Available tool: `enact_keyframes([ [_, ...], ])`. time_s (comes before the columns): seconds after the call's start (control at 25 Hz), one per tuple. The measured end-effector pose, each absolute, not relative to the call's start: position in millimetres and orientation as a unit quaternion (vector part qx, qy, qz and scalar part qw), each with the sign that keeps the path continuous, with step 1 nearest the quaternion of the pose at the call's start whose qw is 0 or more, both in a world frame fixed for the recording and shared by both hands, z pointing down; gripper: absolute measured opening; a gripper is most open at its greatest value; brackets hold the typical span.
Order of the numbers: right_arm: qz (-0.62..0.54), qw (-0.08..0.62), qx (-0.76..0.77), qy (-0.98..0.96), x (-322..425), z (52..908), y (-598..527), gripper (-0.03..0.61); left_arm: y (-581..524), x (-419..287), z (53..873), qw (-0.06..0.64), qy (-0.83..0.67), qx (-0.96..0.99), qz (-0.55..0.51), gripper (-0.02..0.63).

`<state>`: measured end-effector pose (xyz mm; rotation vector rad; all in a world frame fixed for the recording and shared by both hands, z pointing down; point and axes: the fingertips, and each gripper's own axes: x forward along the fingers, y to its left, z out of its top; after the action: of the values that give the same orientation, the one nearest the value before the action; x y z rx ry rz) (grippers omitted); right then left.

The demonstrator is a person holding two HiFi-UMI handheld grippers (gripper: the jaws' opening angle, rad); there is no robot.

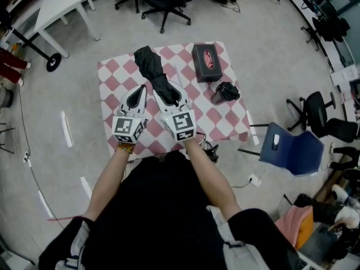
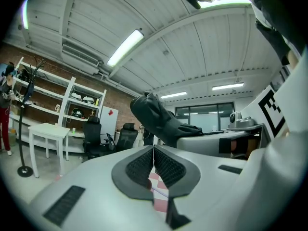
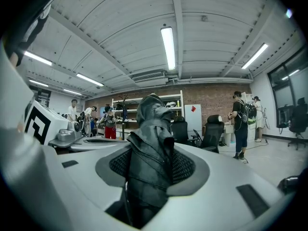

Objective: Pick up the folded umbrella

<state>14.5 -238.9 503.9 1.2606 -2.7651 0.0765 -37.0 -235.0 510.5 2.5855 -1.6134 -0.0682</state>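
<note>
The folded black umbrella (image 1: 153,66) is lifted above the red-and-white checkered table (image 1: 115,75), its far end pointing up and away. My right gripper (image 1: 170,96) is shut on the umbrella's near end; in the right gripper view the umbrella (image 3: 150,143) fills the space between the pads and both press its sides. My left gripper (image 1: 135,97) hovers just left of it with its jaws shut on nothing. In the left gripper view the umbrella (image 2: 156,119) rises to the right above the right gripper's body.
On the table stand a dark box with a red inside (image 1: 206,62) and a small black-and-grey object (image 1: 225,91). A blue chair (image 1: 292,148) is to the right, black office chairs (image 1: 163,1) behind, a white table (image 1: 59,4) at the far left. People (image 3: 240,121) stand in the room.
</note>
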Motion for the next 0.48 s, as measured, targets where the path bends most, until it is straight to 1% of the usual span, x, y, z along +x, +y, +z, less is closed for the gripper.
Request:
enact_keyframes([
  [0.48,0.042,0.058,0.423,-0.903,17.9,524.5,-232.4,0.193,-230.1,-38.9,527.7,0.057,-0.531,0.845,-0.013,0.015],
])
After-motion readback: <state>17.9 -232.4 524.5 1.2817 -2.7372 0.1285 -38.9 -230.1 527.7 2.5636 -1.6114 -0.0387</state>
